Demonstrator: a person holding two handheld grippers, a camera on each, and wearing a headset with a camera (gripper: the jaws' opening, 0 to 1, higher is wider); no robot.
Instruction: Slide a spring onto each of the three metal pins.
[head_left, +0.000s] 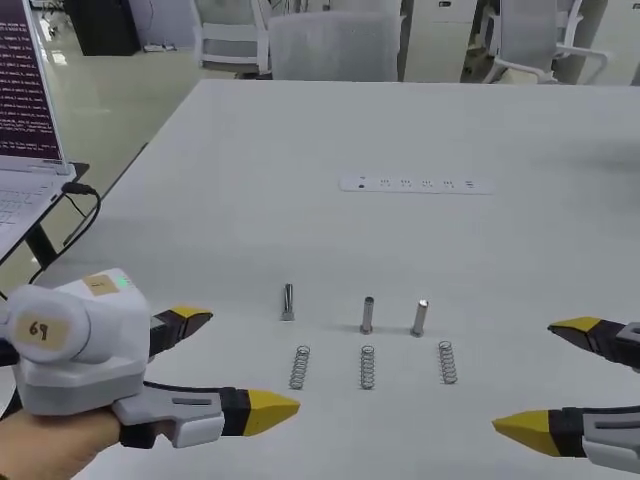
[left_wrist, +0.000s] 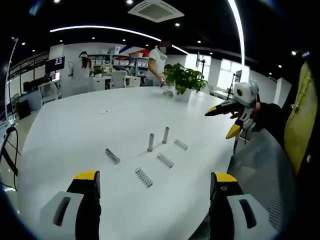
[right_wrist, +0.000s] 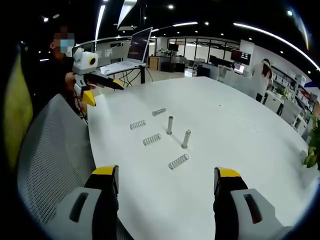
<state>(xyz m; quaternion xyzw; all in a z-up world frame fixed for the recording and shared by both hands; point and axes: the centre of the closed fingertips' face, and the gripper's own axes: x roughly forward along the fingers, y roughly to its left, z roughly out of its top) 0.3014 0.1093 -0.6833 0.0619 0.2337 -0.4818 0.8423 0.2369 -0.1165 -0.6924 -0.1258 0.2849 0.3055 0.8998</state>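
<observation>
The left gripper (head_left: 250, 360) and right gripper (head_left: 525, 377) hover at the table's (head_left: 300, 170) near edge, jaws wide, empty. Between them, three springs (head_left: 367, 366) lie before three pins (head_left: 367, 314), the leftmost pin (head_left: 288, 302) toppled.

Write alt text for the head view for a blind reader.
Three metal pins sit in a row on a white table: the left pin lying flat, the middle pin and right pin upright, with three loose springs lying in front. The open left gripper and right gripper hover at the lower corners.
</observation>
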